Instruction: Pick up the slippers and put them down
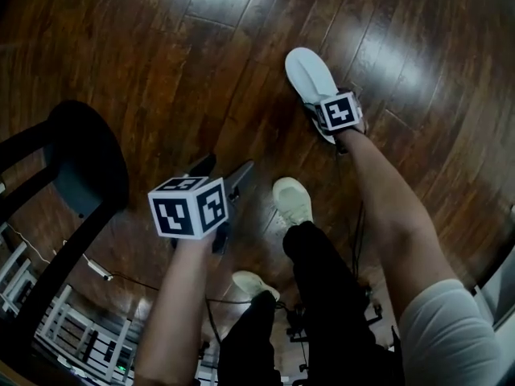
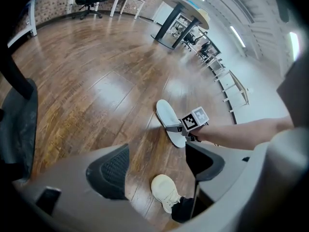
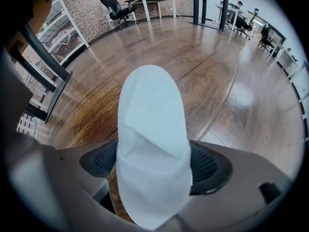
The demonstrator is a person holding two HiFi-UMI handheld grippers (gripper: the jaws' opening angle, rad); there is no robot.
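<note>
One white slipper (image 1: 310, 75) lies flat on the wooden floor, toe pointing away from me. My right gripper (image 1: 323, 121) is down at its heel end. In the right gripper view the slipper (image 3: 152, 110) fills the gap of the right gripper (image 3: 153, 166); the jaws stand a little apart and the slipper covers their inner faces. My left gripper (image 1: 224, 171) hangs above bare floor to the left, open and empty. From the left gripper (image 2: 157, 166) the slipper (image 2: 169, 117) and the right gripper's marker cube (image 2: 194, 119) show ahead. I see no second slipper.
A black chair (image 1: 80, 159) stands close at the left. The person's white sneakers (image 1: 291, 199) are on the floor between the grippers. White racks (image 1: 32, 312) line the lower left. A round table (image 2: 186, 6) and desks stand far off.
</note>
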